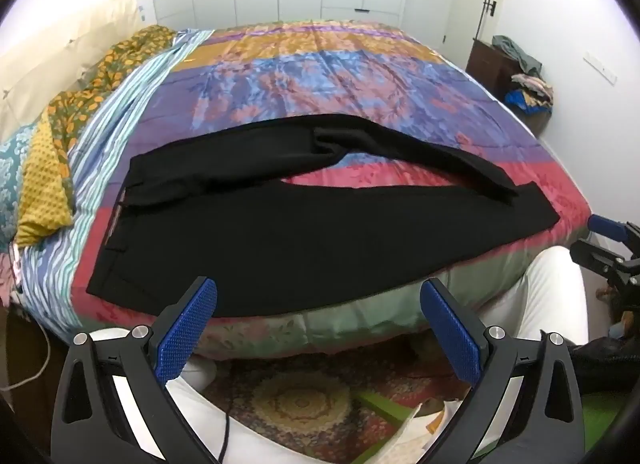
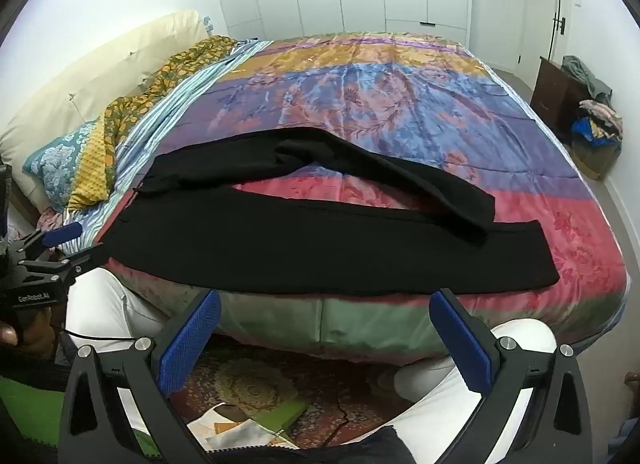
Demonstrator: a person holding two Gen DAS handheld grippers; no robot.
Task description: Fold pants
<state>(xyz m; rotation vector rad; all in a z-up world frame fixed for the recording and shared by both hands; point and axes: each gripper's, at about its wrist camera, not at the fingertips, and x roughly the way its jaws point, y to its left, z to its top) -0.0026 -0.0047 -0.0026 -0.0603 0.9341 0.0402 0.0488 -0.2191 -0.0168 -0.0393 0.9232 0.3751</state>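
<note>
Two grippers spread wide and empty, black pants (image 1: 304, 232) flat on the bed (image 1: 360, 75), nothing folded.

Left wrist: left gripper (image 1: 318, 332) hangs off the near bed edge, fingers (image 1: 188, 332) wide apart, short of the cloth. Waistband lies left, legs run right, far leg rumpled and crossing the near one at the cuffs. Likely soft, light and limp, so it'll sag: pinch waistband corner and cuff. Right wrist: right gripper (image 2: 326, 338) also wide, holding nothing, just off the hem edge. Black fabric hides seams and creases; waistband end falls behind the left gripper there.
</note>
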